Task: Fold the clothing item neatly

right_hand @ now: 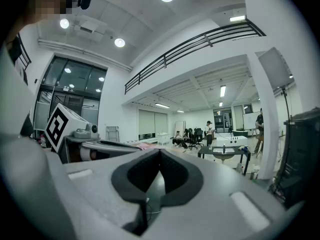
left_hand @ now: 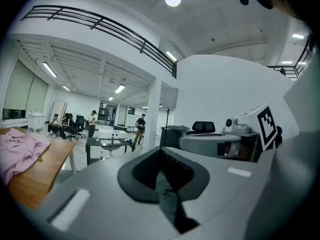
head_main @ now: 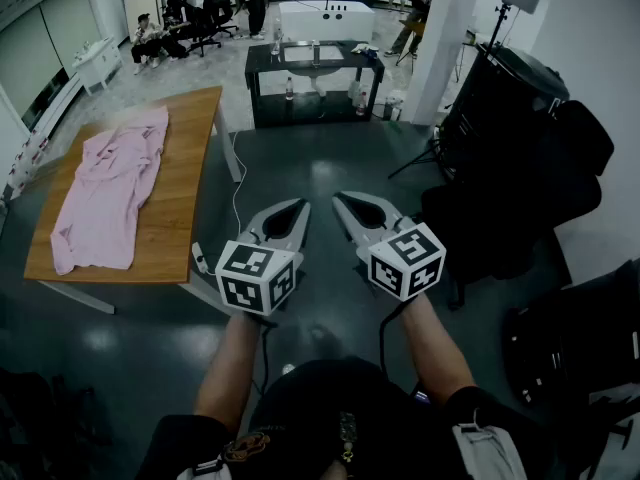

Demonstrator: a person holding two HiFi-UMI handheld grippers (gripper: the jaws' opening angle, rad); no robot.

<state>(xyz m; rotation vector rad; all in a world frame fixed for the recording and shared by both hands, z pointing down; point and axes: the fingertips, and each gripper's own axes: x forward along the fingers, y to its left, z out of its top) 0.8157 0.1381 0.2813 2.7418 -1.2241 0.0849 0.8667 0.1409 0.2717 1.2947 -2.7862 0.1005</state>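
You stood on a dark, glossy floor [head_main: 330,163] in a big open workroom, with a wooden table [head_main: 190,158] off to your left. The pink garment [head_main: 112,183] lay rumpled along that table's far-left side, unfolded, one end reaching the near edge; it was well apart from both grippers. From the left gripper view the same pink garment [left_hand: 19,151] showed bunched on the table top [left_hand: 47,169]. To your right stood a stack of black cases and bags [head_main: 520,143] beside a white pillar [head_main: 455,38]. Straight ahead was a black low table [head_main: 315,73] with a few bottles on and under it, and people sat and stood in the background. You held the left gripper [head_main: 298,206] and the right gripper [head_main: 342,200] level and side by side over the floor, near each other but not touching. Both had their jaws closed together with nothing between them, as the left gripper view [left_hand: 161,154] and the right gripper view [right_hand: 160,153] showed. The left marker cube [head_main: 256,276] and the right marker cube [head_main: 407,259] carried black-and-white square patterns, not letters. A small emblem [head_main: 262,446] on your dark top was too small to read.
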